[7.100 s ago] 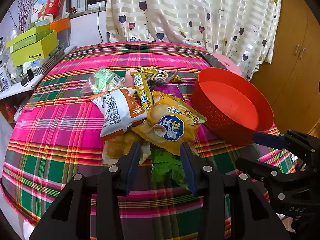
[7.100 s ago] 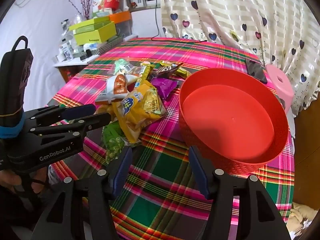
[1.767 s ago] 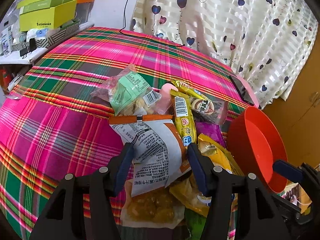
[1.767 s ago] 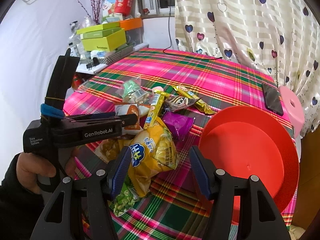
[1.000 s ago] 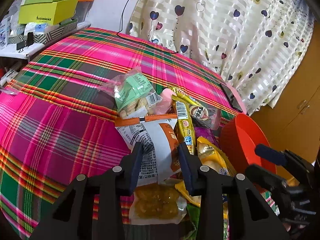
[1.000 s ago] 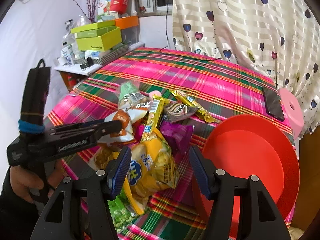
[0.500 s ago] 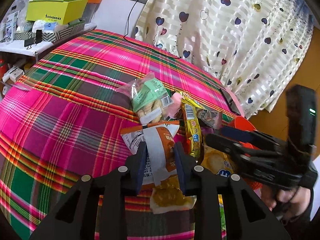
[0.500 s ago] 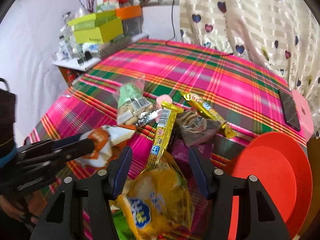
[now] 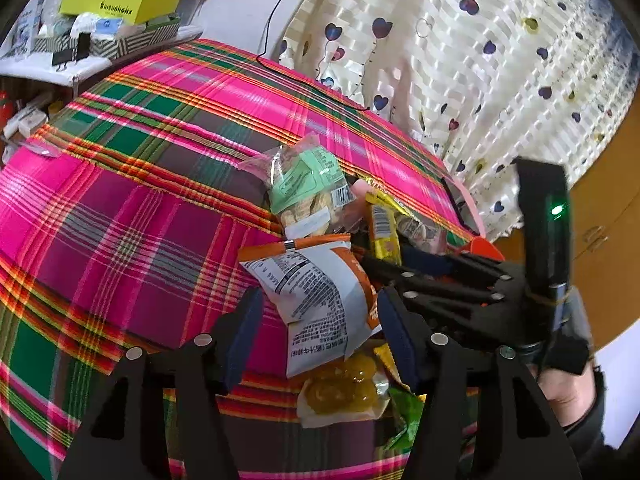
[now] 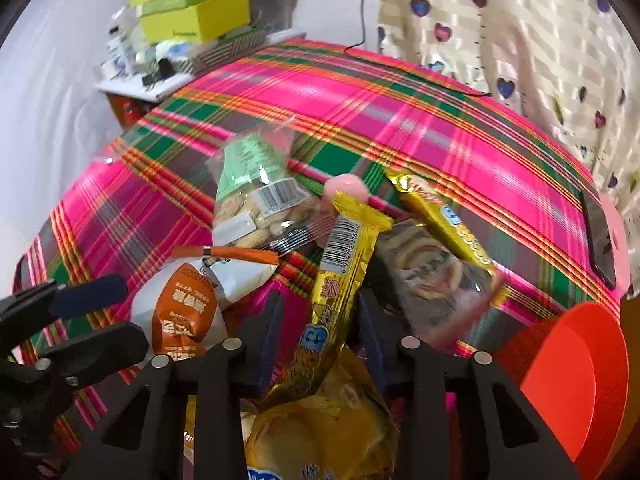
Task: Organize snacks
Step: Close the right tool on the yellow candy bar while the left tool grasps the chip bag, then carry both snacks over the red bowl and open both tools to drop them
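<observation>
Closing around the yellow bar (image 10: 347,264), the right tool (image 10: 318,334) has its fingers on both sides of it. They look close to the wrapper, but I cannot tell if they press it yet. The bar lies long and thin on top of the pile, so it is easy to pinch from the sides.

The left tool (image 9: 316,330) has just opened wide. The orange bag (image 9: 320,280) sits loose between its fingers, resting on the other snacks. My guess is it was let go.

A clear bag (image 10: 256,184) lies farther off on the plaid surface (image 9: 120,220). The red bowl (image 10: 576,384) waits to the right, likely for the snacks.
</observation>
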